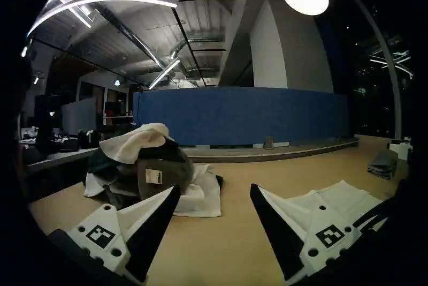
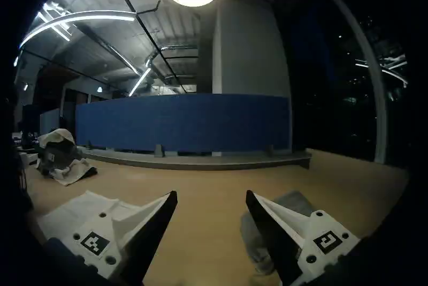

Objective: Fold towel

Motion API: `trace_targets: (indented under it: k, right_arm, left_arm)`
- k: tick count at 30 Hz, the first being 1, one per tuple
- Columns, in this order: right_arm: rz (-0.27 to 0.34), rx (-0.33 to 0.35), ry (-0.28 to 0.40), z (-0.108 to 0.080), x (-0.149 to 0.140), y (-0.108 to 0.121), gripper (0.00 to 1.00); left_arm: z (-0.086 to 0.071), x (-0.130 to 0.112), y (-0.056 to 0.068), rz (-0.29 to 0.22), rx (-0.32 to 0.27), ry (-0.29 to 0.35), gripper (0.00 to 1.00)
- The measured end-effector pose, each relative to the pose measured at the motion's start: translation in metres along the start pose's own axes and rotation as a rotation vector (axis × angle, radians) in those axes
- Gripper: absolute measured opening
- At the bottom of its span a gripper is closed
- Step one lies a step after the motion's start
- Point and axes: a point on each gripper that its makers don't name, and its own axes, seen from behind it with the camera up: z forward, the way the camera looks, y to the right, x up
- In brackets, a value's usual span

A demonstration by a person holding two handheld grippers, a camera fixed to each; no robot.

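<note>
The left gripper hangs above the tabletop, fingers spread wide and empty. Ahead of its left finger, towards the far edge, a pile of white, grey and dark towels sits before a blue partition. The right gripper is likewise wide, holding nothing. A grey towel lies on the wood, partly behind its right finger.

The left gripper, white with black inner finger faces, hangs over a pale wooden tabletop with its jaws wide apart and nothing between them. Beyond its left finger lies a heap of crumpled white and dark grey towels. At far right sits a small folded grey towel. A long blue partition runs behind.
</note>
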Motion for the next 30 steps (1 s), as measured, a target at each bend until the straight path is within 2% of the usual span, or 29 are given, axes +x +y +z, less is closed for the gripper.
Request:
trace_targets:
  k: [5,8,11,15,20,23,26,30]
  right_arm:
    - [0.01,-0.001,0.021,-0.003,0.015,0.007,1.0]
    - [-0.002,0.0,0.027,-0.006,0.028,0.007,1.0]
    - [-0.018,0.003,0.025,-0.008,0.046,0.005,1.0]
    - [-0.02,0.01,0.026,-0.014,0.08,0.001,1.0]
    - [-0.01,0.007,0.035,-0.019,0.13,0.003,1.0]
    - [-0.016,0.002,0.039,-0.02,0.157,0.006,1.0]
    - [-0.024,0.004,0.041,-0.023,0.18,0.007,1.0]
    - [-0.021,0.01,0.041,-0.027,0.207,0.005,1.0]
  left_arm:
    - [0.001,0.004,0.0,0.001,0.001,0.006,0.97]
    - [0.0,0.018,0.002,-0.002,-0.006,0.021,0.97]
    - [0.0,0.038,0.005,-0.028,-0.016,0.034,0.97]
    - [-0.002,0.073,0.005,-0.063,-0.026,0.037,0.97]
    - [-0.01,0.122,0.007,-0.048,-0.034,0.052,0.97]
    - [-0.017,0.15,0.013,-0.035,-0.045,0.053,0.97]
    - [-0.023,0.178,0.018,-0.048,-0.062,0.055,0.97]
    - [-0.027,0.214,0.015,-0.065,-0.066,0.093,0.97]
